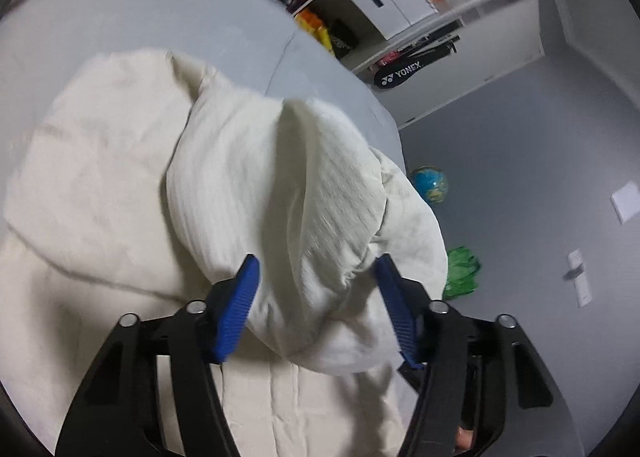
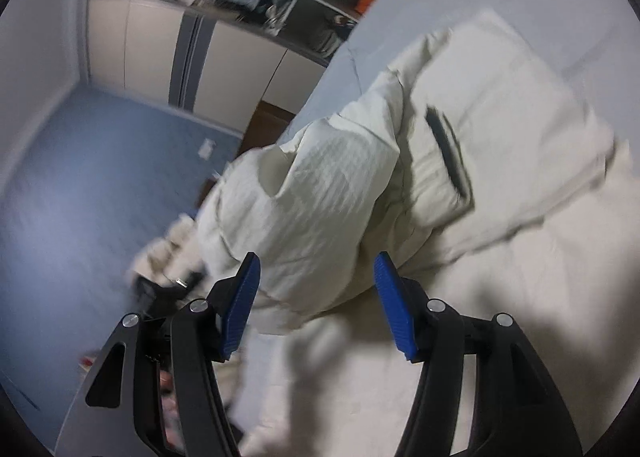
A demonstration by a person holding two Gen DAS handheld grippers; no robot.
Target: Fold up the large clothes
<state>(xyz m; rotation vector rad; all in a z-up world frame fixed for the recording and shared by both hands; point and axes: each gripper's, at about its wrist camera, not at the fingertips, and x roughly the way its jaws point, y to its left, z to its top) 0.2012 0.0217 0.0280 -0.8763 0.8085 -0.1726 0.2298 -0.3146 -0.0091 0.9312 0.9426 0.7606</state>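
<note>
1. The bed (image 1: 132, 5) is the largest thing: one pale grey-blue sheet, and everything else is placed against it. Beyond its far edge the room has a grey-blue floor (image 1: 520, 161).
2. Past the bed's far corner stands one white shelf unit (image 1: 384, 5) with two drawer fronts and mixed coloured items in its open bays; a black Yonex racket bag (image 1: 412, 67) lies along its lowest shelf. In the right wrist view, beige wardrobe doors (image 2: 160, 57) stand past the bed's edge.
3. One cream padded jacket (image 1: 120, 177) lies on the bed and covers much of it. Part of it is bunched into a raised hump close to both cameras; the rest lies flatter behind. Its long axis cannot be told through the blur and bunching. One dark slanted pocket strip (image 2: 448, 153) shows on it.
4. On the floor off the bed's edge are one blue globe (image 1: 431, 185) and one green crumpled item (image 1: 462, 273).
5. The left gripper (image 1: 316, 265) has its blue fingers (image 1: 240, 309) spread wide, the hump of jacket bulging between them.
6. The right gripper (image 2: 316, 263) likewise has its fingers (image 2: 394, 305) spread apart either side of a jacket fold.
</note>
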